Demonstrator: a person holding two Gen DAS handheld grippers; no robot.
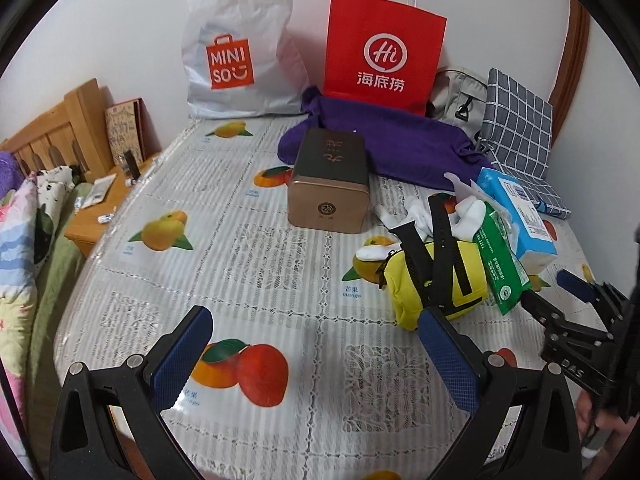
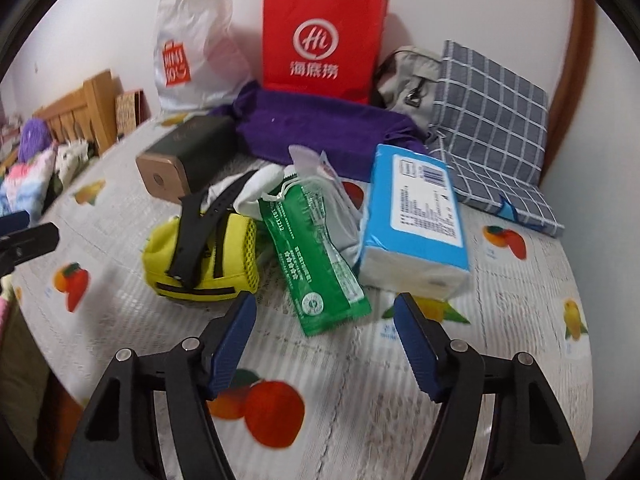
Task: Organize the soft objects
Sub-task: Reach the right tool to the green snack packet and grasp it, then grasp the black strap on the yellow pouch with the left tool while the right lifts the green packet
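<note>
Broadly spread: fruit-print tablecloth (image 1: 280, 272) under everything. Behind, only from the left wrist view, readable MINISO lettering on white bag (image 1: 240, 48); blurred in the other. Red paper bag (image 2: 324, 40), purple cloth (image 2: 320, 128), checked cushion (image 2: 492, 120) along the wall. Nearer, tissue pack (image 2: 416, 216), yellow pouch (image 2: 204, 264) crossed by black strap (image 2: 200, 232), green packet (image 2: 320, 264). Right gripper (image 2: 324, 344) released, empty, just short of that packet; left gripper (image 1: 316, 356) spread wide, empty.

Glossy plastic fruit-print cover (image 1: 280, 264) over the desk; matt metallic gold tin (image 1: 330, 184); red paper bag (image 1: 384, 48); crinkly white plastic bag (image 1: 240, 40); purple cloth (image 1: 400, 148); shiny green plastic packet (image 2: 316, 264); yellow fabric pouch (image 2: 208, 256).
</note>
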